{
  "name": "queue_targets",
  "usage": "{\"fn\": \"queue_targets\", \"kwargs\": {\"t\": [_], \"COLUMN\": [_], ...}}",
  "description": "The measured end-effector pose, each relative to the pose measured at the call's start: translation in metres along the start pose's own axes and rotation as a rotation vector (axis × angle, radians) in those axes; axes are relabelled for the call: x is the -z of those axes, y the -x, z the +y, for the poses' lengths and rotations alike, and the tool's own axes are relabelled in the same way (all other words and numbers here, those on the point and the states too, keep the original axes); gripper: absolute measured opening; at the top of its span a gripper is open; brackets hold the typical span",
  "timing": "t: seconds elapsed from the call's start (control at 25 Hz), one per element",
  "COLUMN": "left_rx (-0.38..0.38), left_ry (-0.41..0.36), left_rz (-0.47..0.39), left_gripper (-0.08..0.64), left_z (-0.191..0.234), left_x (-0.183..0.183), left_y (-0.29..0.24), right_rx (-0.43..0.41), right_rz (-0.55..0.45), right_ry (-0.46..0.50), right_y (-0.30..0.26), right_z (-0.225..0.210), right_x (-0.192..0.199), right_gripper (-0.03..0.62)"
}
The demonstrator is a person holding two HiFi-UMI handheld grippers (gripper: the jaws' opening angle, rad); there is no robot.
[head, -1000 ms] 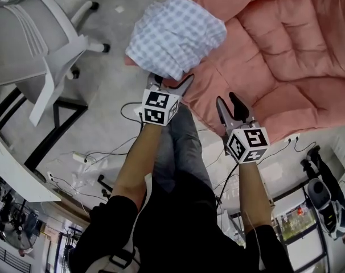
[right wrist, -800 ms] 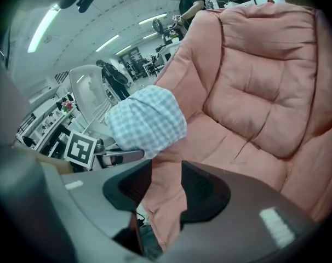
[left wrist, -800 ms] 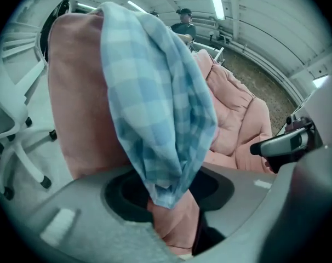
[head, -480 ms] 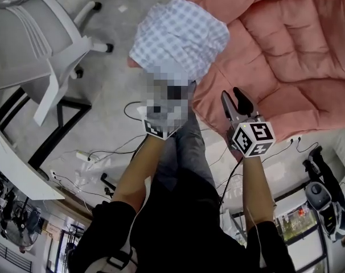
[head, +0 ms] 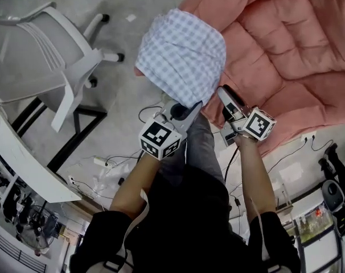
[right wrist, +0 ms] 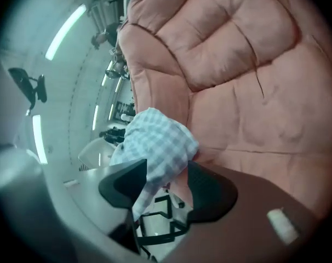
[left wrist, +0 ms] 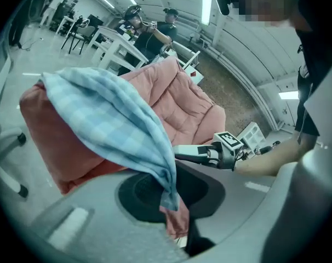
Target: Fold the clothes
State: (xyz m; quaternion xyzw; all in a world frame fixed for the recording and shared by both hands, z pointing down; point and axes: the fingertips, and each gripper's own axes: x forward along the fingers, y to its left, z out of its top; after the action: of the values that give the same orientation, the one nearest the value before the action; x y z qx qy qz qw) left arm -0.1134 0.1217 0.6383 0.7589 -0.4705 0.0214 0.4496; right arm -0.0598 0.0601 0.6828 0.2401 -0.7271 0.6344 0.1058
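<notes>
A blue-and-white checked cloth [head: 181,56] is draped over the near corner of a pink quilted comforter [head: 286,44]. My left gripper [head: 191,108] has just been closing and is shut on the cloth's lower edge [left wrist: 167,193]; a bit of pink fabric is pinched in with it. The cloth hangs up and away from those jaws. My right gripper [head: 222,91] is just right of it, and its jaws have just been opening. In the right gripper view the cloth [right wrist: 155,141] and the comforter's edge [right wrist: 179,188] lie between the open jaws of the right gripper [right wrist: 166,182].
A white office chair [head: 41,56] stands on the grey floor at the left. A white desk edge [head: 19,169] and loose cables [head: 104,164] lie near my feet. People [left wrist: 149,29] stand at tables far behind the comforter.
The left jaws closed on the cloth's lower edge and lifted it. The right gripper rolled and moved up-left to the cloth, its jaws wider.
</notes>
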Motion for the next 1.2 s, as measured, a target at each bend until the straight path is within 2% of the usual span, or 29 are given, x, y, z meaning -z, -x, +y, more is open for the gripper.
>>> {"fn": "queue_targets", "kwargs": {"t": [0.12,0.28,0.36,0.52,0.76,0.88,1.0,1.08,1.2], "left_rx": [0.006,0.016,0.015,0.019,0.032,0.040,0.033,0.024,0.010], "left_ry": [-0.012,-0.012,-0.011,-0.024,-0.009,0.004,0.005,-0.007,-0.014], "left_rz": [0.026,0.041,0.048,0.077,0.074,0.068,0.069,0.074,0.081], "left_gripper": [0.048,0.048,0.048,0.048,0.048,0.048,0.048,0.048,0.048], "left_z": [-0.004,-0.012,-0.013,-0.013,-0.018,-0.016,-0.012,-0.010,-0.007], "left_x": [-0.002,-0.010,-0.011,-0.009,-0.013,-0.012,-0.008,-0.006,-0.001], "left_y": [0.002,0.005,0.004,0.003,0.009,0.009,0.013,0.014,0.014], "right_rx": [-0.087,-0.259,-0.329,-0.477,-0.614,-0.628,-0.604,-0.549,-0.476], "right_rz": [-0.021,-0.083,-0.109,-0.161,-0.205,-0.236,-0.248,-0.258,-0.272], "right_ry": [-0.126,-0.503,-0.646,-0.820,-0.866,-0.854,-0.812,-0.763,-0.661], "right_y": [-0.007,-0.017,-0.024,-0.039,-0.060,-0.058,-0.054,-0.049,-0.038], "right_z": [-0.006,-0.024,-0.031,-0.036,-0.015,-0.015,-0.017,-0.021,-0.021], "right_x": [0.000,-0.005,-0.002,0.000,-0.013,-0.026,-0.035,-0.040,-0.051], "right_gripper": [0.258,0.344,0.359,0.373,0.371,0.331,0.270,0.170,0.086]}}
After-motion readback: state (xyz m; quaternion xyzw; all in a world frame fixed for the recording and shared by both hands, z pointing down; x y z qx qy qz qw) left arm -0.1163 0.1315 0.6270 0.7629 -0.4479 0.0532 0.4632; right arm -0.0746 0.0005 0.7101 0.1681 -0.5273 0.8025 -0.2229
